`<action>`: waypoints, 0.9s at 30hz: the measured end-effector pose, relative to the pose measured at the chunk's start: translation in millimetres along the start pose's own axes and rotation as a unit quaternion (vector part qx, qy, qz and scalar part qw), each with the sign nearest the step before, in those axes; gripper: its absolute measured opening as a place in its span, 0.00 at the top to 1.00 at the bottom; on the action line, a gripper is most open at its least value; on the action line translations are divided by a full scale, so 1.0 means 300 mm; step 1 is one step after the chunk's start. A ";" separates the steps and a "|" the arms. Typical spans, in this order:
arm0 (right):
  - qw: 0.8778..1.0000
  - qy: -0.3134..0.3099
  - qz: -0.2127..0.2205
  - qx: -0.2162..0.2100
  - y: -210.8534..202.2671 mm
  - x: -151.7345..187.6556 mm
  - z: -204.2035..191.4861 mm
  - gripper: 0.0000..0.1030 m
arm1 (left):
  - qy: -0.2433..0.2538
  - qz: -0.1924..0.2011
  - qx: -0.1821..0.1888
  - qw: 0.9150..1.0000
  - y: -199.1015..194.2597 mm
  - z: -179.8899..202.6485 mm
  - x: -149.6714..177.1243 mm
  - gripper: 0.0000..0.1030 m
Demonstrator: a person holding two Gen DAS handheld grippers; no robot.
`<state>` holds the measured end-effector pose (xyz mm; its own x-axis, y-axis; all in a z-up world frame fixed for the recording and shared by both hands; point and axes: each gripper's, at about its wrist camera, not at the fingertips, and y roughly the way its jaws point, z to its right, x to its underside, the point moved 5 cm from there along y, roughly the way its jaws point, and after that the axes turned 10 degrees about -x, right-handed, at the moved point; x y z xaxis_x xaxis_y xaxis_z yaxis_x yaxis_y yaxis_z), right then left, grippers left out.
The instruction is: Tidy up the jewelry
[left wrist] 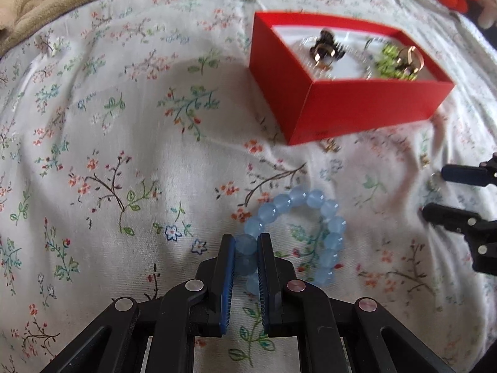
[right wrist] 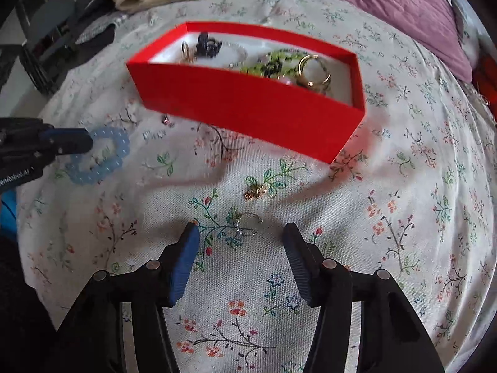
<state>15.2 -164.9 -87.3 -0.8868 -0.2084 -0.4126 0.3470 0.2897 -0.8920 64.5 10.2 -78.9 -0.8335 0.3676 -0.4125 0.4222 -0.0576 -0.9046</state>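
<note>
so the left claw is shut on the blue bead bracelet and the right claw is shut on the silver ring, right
Not quite. The left claw is shut on the blue bead bracelet, but the right claw is open; the right wrist view shows the silver ring lying on the bedsheet between its fingers, untouched.

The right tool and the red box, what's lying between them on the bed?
Right wrist view: a silver ring between the open tool's tips, a small gold charm beyond, before the red box.

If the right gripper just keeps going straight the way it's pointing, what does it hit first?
Most likely the small silver ring lying on the floral bedsheet, just ahead between the open right gripper fingers; depth is hard to judge.
</note>
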 end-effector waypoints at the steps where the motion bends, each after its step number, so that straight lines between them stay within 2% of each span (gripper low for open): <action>1: 1.000 -0.002 0.003 -0.002 0.003 0.000 -0.001 0.48 | 0.001 -0.001 -0.001 1.000 0.009 0.000 0.001 0.91; 3: 1.000 -0.001 0.005 -0.008 0.005 -0.002 -0.003 0.65 | 0.005 0.001 -0.004 1.000 0.014 0.003 -0.001 0.91; 4: 1.000 -0.002 0.005 -0.010 0.005 -0.003 -0.005 0.68 | 0.008 0.004 -0.007 1.000 0.013 0.007 -0.002 0.91; 6: 1.000 -0.005 0.006 -0.010 0.006 -0.002 -0.007 0.81 | 0.011 0.007 -0.009 1.000 0.006 0.012 -0.004 0.91; 9: 1.000 -0.003 0.007 -0.012 -0.003 -0.006 -0.010 0.84 | 0.010 0.016 -0.002 1.000 -0.021 0.017 -0.007 0.92; 10: 1.000 -0.003 0.010 -0.015 -0.014 -0.007 -0.012 0.88 | 0.009 0.023 0.001 1.000 -0.038 0.017 -0.009 0.92; 11: 1.000 -0.002 0.011 -0.017 -0.021 -0.012 -0.009 0.98 | 0.008 0.027 0.003 1.000 -0.051 0.017 -0.012 0.92; 20: 0.997 0.028 0.059 -0.041 -0.147 -0.053 0.028 0.98 | -0.016 0.068 0.025 0.997 -0.159 0.000 -0.046 0.92; 27: 0.995 0.032 0.076 -0.052 -0.206 -0.062 0.021 0.98 | -0.023 0.089 0.042 0.995 -0.218 0.008 -0.077 0.92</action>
<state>12.3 -184.8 -25.4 -0.8456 -0.0952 -0.5253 0.4477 0.4096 -0.7949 55.1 3.3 -10.4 -0.7643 0.3020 -0.5697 0.5351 -0.1959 -0.8217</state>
